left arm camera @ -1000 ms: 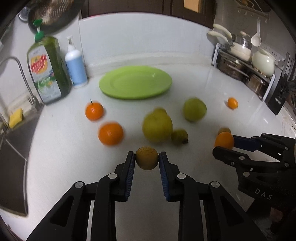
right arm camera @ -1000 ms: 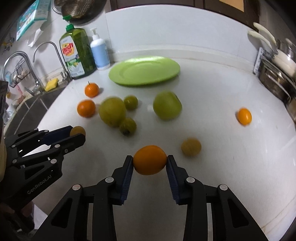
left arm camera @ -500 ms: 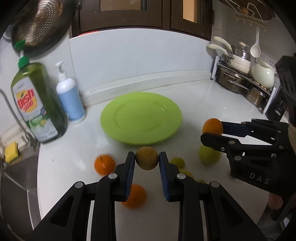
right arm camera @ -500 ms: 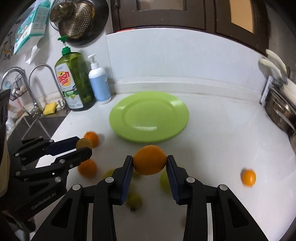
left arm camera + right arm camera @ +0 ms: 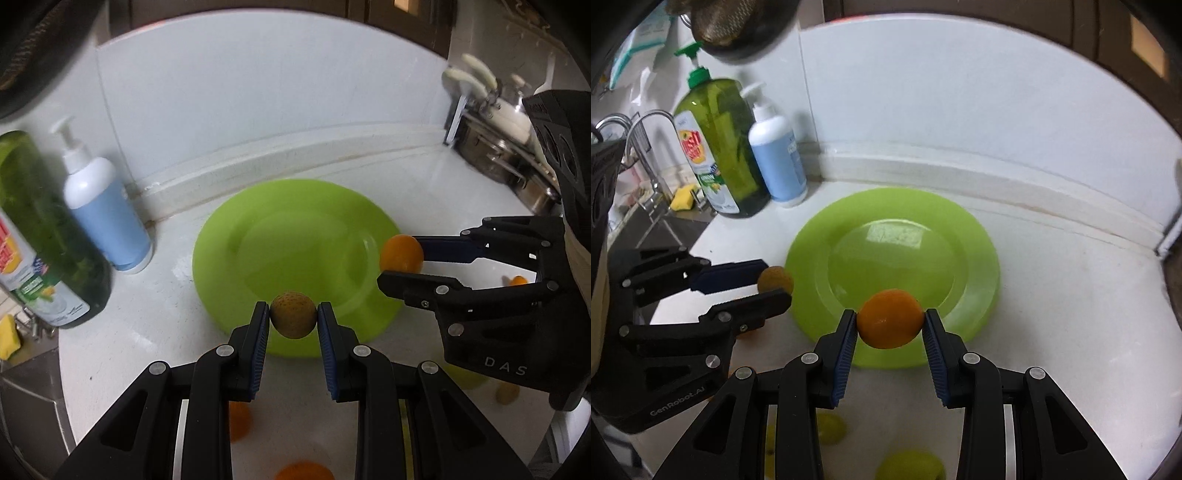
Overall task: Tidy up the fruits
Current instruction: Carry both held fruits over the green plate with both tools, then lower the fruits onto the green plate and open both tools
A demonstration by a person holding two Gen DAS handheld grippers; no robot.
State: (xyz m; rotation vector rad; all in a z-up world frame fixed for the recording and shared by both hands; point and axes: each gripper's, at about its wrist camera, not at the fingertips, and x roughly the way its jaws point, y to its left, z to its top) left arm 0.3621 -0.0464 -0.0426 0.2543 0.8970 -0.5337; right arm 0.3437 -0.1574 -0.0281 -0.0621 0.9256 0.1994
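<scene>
Gripping a brownish round fruit (image 5: 293,314), the left gripper (image 5: 293,321) hovers at the green plate's (image 5: 258,236) near rim; the right gripper (image 5: 890,325) clamps an orange (image 5: 890,324), long axis crosswise.

White lettering reading "DAS" is showing on the right gripper (image 5: 400,263); "GenRobot.AI" is showing on the left gripper (image 5: 774,286). The green bottle's label (image 5: 691,146) is appearing too blurred to read.

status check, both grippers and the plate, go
Left gripper shut on brown fruit, at plate's near edge. Right gripper shut on orange, same. Green plate bare, nothing blocking it.
</scene>
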